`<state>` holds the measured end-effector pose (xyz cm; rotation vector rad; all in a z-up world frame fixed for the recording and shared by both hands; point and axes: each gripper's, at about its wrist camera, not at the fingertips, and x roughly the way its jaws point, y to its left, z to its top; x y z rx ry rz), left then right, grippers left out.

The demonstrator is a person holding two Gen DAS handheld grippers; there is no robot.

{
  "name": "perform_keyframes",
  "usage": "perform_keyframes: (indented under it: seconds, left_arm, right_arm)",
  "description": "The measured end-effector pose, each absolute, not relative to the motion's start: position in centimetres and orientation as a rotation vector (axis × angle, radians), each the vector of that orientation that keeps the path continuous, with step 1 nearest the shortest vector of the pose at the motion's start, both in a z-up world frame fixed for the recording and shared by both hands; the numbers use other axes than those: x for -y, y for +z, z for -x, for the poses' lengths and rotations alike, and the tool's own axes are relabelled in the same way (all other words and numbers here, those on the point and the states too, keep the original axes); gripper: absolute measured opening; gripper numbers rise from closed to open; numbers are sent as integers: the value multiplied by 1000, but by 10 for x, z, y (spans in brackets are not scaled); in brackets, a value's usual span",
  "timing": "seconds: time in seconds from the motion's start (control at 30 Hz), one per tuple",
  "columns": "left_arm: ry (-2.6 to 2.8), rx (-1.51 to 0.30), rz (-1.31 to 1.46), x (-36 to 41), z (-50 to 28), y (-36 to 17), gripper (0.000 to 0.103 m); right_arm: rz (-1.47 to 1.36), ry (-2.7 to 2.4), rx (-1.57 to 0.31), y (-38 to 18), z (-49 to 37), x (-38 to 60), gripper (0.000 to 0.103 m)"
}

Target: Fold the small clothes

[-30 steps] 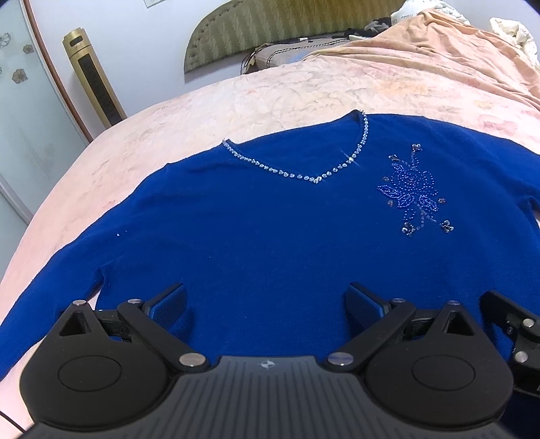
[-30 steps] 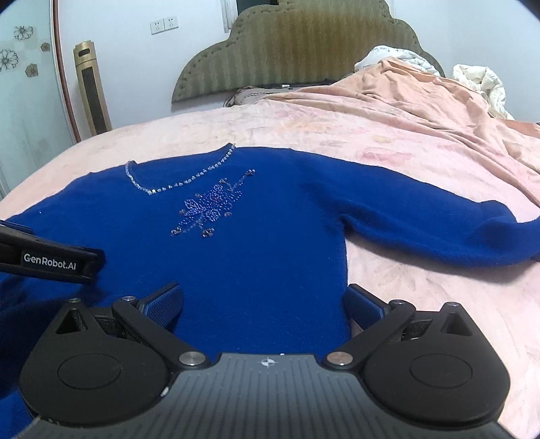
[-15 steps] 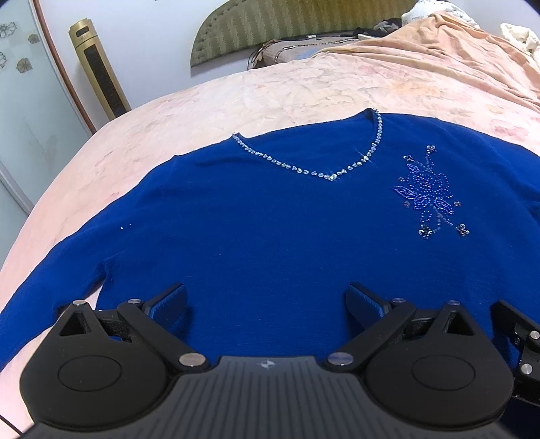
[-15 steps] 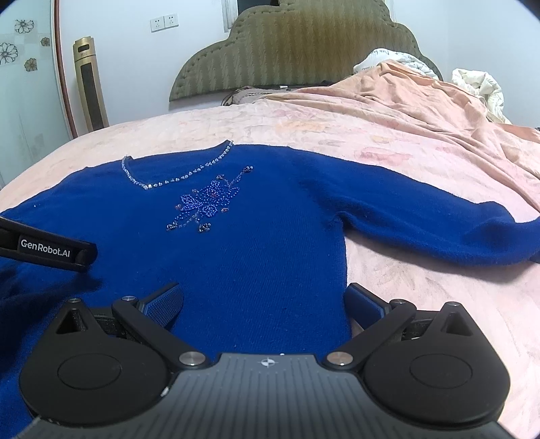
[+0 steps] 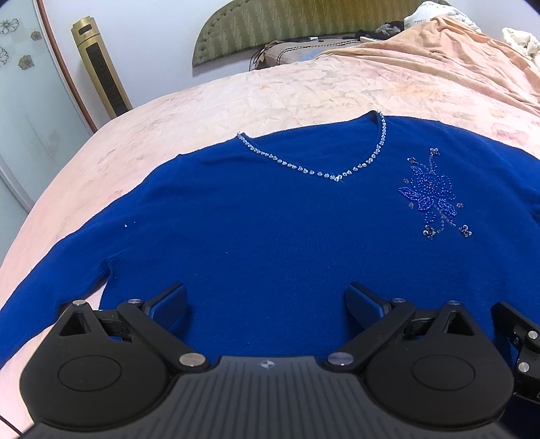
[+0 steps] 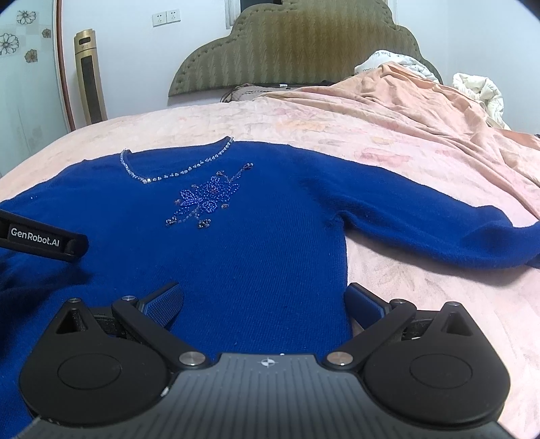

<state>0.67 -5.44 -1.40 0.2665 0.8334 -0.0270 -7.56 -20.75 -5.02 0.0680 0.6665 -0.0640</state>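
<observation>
Flat on the pink bedspread [image 6: 422, 290]: one blue knit sweater [image 5: 287, 243], face up, sleeves spread. Likely soft, light, limp (beaded flower [image 5: 430, 196] may snag); best pinched at hem corners. Two grippers, left gripper [image 5: 266, 300] and right gripper [image 6: 265, 300], both wide open, holding nothing.

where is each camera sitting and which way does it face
Left wrist: on the left gripper near the sweater's hem, facing up the blue sweater toward the headboard; its own open fingers show, plus part of the other gripper at the right edge.
Right wrist: on the right gripper over the sweater's right side, facing the same way; open fingers show, and the left gripper's arm at the left edge.
Shared: sweater, beaded flower, pink bedspread, gold tower fan.
</observation>
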Motion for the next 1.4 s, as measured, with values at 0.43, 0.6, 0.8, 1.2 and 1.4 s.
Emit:
perform_keyframes:
  seconds: [0.43,0.6,0.8,1.2,1.4]
  left_arm:
    - [-51,-809,-273,57,-1,-11,101]
    - [-84,-807,-290,63,1,-11,101]
    - [-93,-796,-298,66,1,-8,101]
    - [-117,-814,-311,71,1,-12,101]
    - [-97,-818,-297,63,-3,-10,101]
  right_arm:
    - [-128,-86,-583,-20,89,220,103]
    - [-215,-54,-625,-20,88,239,102]
    - [-331,-232,-548,-10,110,305,103]
    - [-777,-512,-493,-9,125,494,102]
    - [-838,-592,-507,-29,87,534,60]
